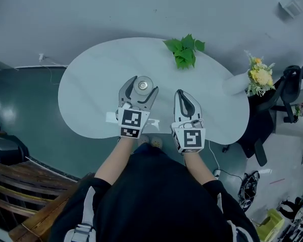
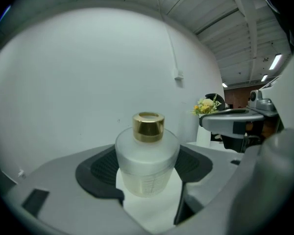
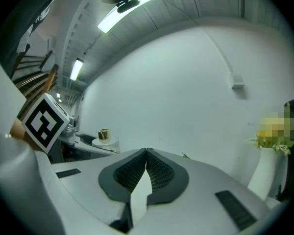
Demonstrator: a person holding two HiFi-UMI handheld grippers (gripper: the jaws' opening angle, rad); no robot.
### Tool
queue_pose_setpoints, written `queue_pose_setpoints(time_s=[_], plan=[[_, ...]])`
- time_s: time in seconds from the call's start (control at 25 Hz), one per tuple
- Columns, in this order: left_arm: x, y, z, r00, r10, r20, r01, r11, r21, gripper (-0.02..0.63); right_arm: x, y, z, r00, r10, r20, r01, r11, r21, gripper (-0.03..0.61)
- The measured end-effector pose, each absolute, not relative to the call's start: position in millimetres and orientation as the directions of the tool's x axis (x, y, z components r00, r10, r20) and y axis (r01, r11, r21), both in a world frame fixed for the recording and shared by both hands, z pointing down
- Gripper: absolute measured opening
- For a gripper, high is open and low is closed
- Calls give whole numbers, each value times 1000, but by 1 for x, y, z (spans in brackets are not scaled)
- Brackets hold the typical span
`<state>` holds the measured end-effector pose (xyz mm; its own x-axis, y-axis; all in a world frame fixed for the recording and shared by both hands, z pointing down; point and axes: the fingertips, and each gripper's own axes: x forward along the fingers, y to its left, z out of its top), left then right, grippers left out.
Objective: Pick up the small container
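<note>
The small container is a frosted round bottle with a gold cap, standing on the white table in the head view. My left gripper has its jaws closed round it. In the left gripper view the small container fills the gap, and both dark pads press on its sides. My right gripper lies to its right over the table, shut and holding nothing. In the right gripper view the right gripper's pads meet, and the small container shows at the far left.
A sprig of green leaves lies at the table's far edge. A white vase with yellow flowers stands at the right end. A black office chair is beyond the table's right end, and a wooden bench is at the lower left.
</note>
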<state>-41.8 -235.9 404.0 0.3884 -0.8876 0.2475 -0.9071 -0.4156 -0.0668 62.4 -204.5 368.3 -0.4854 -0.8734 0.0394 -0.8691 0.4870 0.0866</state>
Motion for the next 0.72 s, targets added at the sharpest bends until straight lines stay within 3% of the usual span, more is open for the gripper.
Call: queue_pose_setpoints(time_s=[0.72], plan=[[-97, -204, 321, 225, -966, 126, -966, -238, -102, 330, 64, -196, 310, -437, -899, -11, -892, 431, 135, 21]])
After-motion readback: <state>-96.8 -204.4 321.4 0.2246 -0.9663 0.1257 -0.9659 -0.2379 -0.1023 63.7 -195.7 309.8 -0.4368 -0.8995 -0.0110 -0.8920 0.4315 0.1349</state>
